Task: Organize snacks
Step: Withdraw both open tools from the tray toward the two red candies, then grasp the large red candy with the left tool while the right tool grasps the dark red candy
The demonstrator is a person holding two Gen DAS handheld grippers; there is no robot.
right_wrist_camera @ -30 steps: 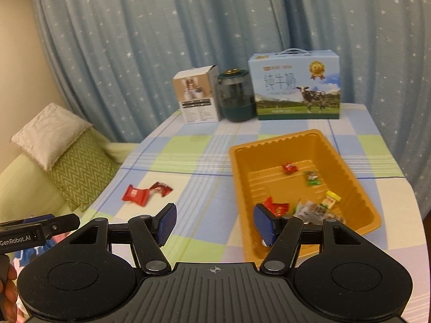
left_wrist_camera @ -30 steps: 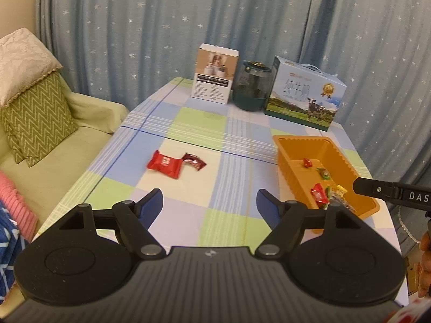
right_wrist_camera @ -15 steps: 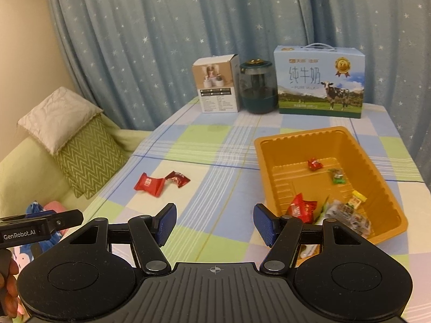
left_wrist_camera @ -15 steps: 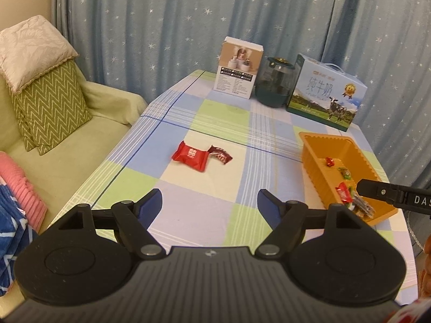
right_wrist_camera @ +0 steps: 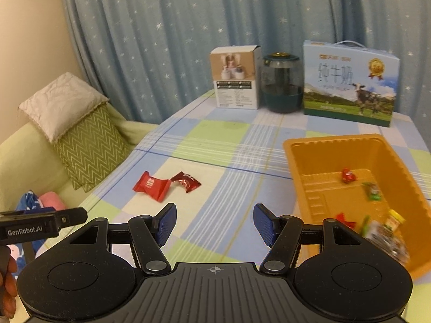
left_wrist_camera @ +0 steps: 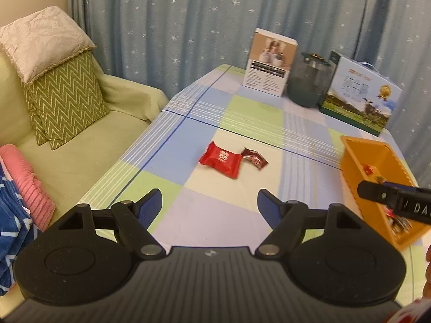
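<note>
On the counter (left_wrist_camera: 258, 113), which is covered with a checked cloth of blue, green and cream, two wrapped snacks lie loose on a cream square. The bright red packet (left_wrist_camera: 221, 159) lies flat; the dark red packet (left_wrist_camera: 254, 158) lies just beside it on the side nearer the tray, and their ends appear to touch. The right wrist view shows the same pair: bright red packet (right_wrist_camera: 151, 186), dark red packet (right_wrist_camera: 186, 181).

The orange tray (right_wrist_camera: 309, 158) stands on the counter well apart from the loose pair. Several small wrapped snacks lie inside it: a red candy (right_wrist_camera: 348, 175), a green candy (right_wrist_camera: 373, 191), and a blurred cluster of wrappers (right_wrist_camera: 388, 231) near the closest wall.

Left claw (left_wrist_camera: 210, 202): jaws wide apart, nothing between the blue pads, above the counter short of the two packets. Right claw (right_wrist_camera: 215, 223): jaws parted, nothing between the pads, above the counter between the loose packets and the tray. Neither claw touches a snack.

Along the far edge of the counter stand a white product box (right_wrist_camera: 237, 78), a dark green lidded jar (right_wrist_camera: 281, 83) and a blue milk carton with a cow picture (right_wrist_camera: 350, 83), side by side. A starred blue curtain (right_wrist_camera: 215, 27) hangs behind. Beside the counter is a pale green sofa (left_wrist_camera: 80, 145) carrying a zigzag cushion (left_wrist_camera: 64, 99) with a cream cushion (left_wrist_camera: 43, 40) on top.
</note>
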